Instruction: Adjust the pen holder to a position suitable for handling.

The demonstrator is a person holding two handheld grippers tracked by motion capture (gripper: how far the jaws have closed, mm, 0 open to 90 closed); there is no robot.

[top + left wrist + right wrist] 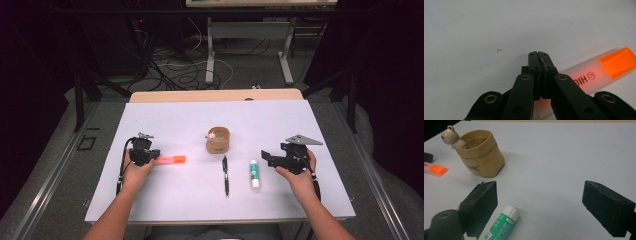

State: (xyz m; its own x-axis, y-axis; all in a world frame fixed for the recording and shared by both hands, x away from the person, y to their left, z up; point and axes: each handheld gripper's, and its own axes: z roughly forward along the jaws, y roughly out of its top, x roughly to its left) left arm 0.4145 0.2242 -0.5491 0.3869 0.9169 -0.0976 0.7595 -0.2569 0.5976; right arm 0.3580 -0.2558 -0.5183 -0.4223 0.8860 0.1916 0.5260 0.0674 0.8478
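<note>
One tan pouch (pixel 218 140) with a bear figure on its rim stands mid-table, its inside unclear. Your left gripper (pixel 151 158) is clamped on the orange highlighter (pixel 171 160) lying left of it; your right gripper (pixel 266 158) gapes beside the glue stick (pixel 255 174), with bare table (pixel 175 117) behind.

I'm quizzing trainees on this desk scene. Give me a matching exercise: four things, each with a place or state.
1. highlighter
2. glue stick
3. black pen
4. tan pot

A. lies just left of the open right tongs
B. upright, a bear figure on its rim
C. clamped at its end by the left tongs
D. lies in front of the pot, nearer the person

Pairs: 1-C, 2-A, 3-D, 4-B
</note>
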